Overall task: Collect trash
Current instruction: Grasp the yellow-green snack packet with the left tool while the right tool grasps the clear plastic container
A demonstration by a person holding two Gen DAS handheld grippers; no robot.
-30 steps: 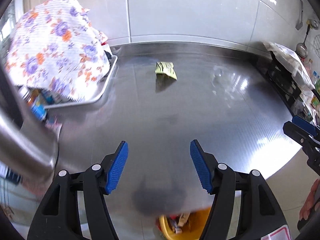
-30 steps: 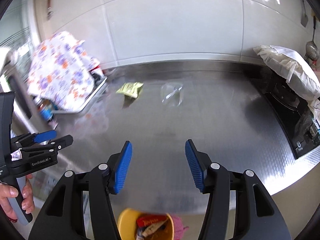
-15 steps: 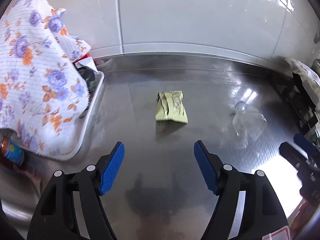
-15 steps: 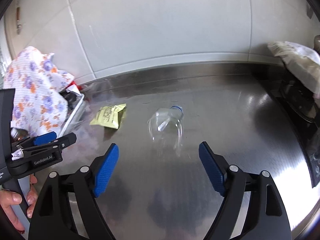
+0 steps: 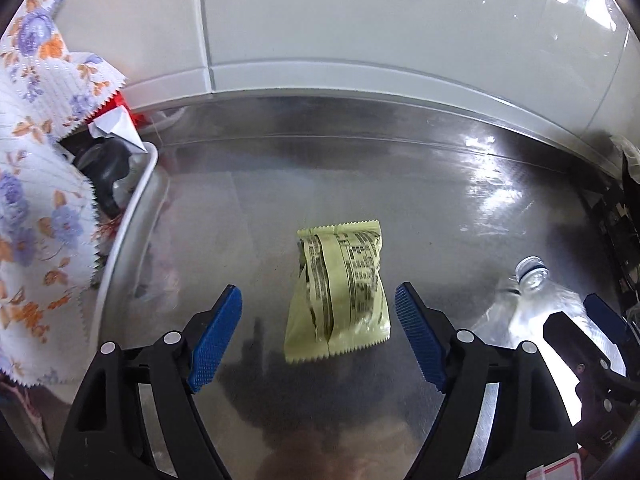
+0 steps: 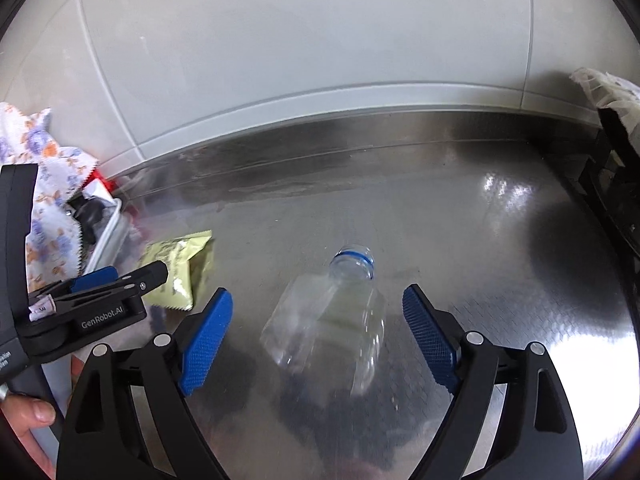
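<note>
left tongs (image 5: 318,336) opening around yellow wrapper (image 5: 340,292), pads clear; right tongs (image 6: 318,338) opening around clear bottle (image 6: 340,312), untouched.

We are looking down on a steel counter (image 5: 460,208) that is spreading out ahead of the claws and catching bright glare to their right. Behind it a pale tiled wall (image 6: 320,40) is rising, reflecting light from a window. Left of the claws a floral cloth (image 5: 36,184) is draping over a tray (image 5: 132,200). Far right, a black stove (image 6: 616,200) is sitting under a white cloth (image 6: 612,88).
</note>
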